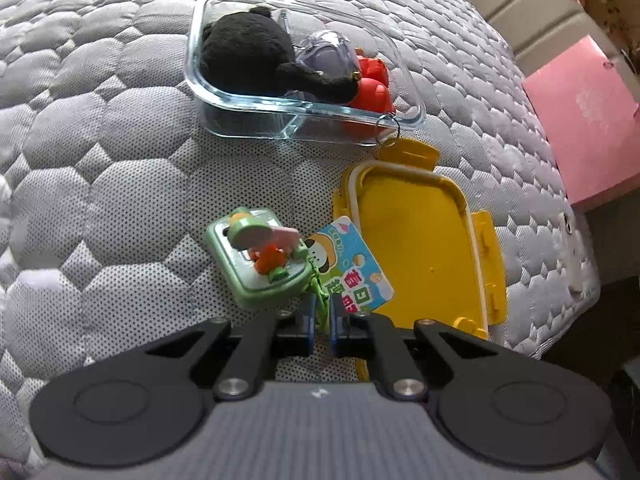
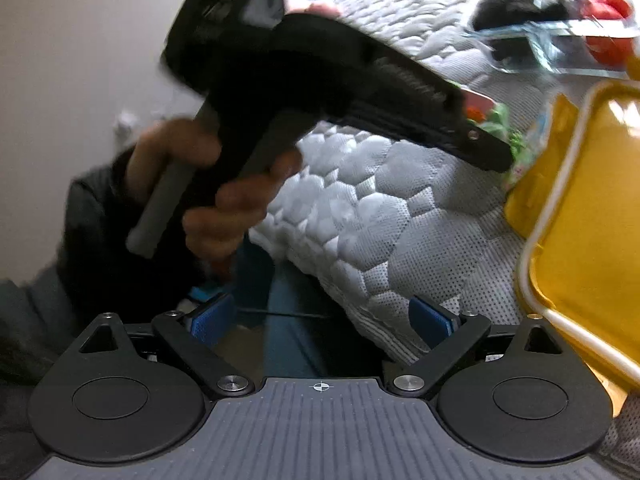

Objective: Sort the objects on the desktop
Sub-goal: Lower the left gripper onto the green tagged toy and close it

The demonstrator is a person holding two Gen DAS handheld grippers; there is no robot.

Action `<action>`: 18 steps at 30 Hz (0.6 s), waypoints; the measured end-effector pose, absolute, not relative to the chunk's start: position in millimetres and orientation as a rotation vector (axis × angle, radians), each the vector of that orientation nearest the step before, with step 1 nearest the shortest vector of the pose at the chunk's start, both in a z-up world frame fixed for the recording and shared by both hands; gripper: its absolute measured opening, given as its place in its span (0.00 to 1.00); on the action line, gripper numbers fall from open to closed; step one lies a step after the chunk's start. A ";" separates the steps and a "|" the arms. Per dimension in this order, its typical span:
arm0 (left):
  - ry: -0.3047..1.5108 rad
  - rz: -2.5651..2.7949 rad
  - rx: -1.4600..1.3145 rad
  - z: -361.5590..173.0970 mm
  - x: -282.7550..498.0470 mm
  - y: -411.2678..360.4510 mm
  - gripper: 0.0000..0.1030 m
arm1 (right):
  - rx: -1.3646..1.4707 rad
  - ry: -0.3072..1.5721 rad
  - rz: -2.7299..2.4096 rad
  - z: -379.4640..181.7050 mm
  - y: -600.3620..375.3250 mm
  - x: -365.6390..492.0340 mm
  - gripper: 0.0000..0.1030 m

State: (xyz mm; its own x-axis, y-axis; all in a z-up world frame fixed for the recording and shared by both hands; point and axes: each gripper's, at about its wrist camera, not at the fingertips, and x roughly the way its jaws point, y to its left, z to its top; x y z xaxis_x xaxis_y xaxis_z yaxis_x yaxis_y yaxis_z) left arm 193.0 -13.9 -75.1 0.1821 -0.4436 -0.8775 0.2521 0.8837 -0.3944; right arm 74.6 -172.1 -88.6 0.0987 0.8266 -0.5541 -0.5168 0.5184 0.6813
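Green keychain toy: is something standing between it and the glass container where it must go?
Nothing visible: only bare quilted mattress lies between the green keychain toy and the glass container.

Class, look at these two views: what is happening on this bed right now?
A person is sorting small toys on a quilted mattress with two hand-held grippers. The left gripper has shut on the green cord of a green keychain toy with a paper tag. The glass container already holds a black plush and a red toy. Its yellow lid lies beside it. The right gripper is open and empty.
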 end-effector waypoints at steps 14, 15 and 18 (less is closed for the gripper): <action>1.259 -0.520 -0.237 -52.8 190.3 -6.8 0.04 | 0.306 1.032 1.062 -80.2 -171.4 65.9 0.94; 1.263 -0.517 -0.242 -54.1 190.6 -6.3 0.04 | 0.304 1.032 1.063 -80.2 -171.5 65.4 0.94; 1.274 -0.503 -0.265 -59.1 191.9 -3.2 0.04 | 0.299 1.031 1.065 -80.1 -171.8 63.9 0.94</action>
State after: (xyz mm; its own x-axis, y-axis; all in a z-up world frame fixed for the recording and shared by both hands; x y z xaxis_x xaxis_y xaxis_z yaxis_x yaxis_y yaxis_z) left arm 191.9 -3.2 -59.1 0.2047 -0.4981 -0.8426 0.2113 0.8631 -0.4588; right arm 63.9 -171.8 -80.1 0.0955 0.8299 -0.5497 -0.5765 0.4962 0.6491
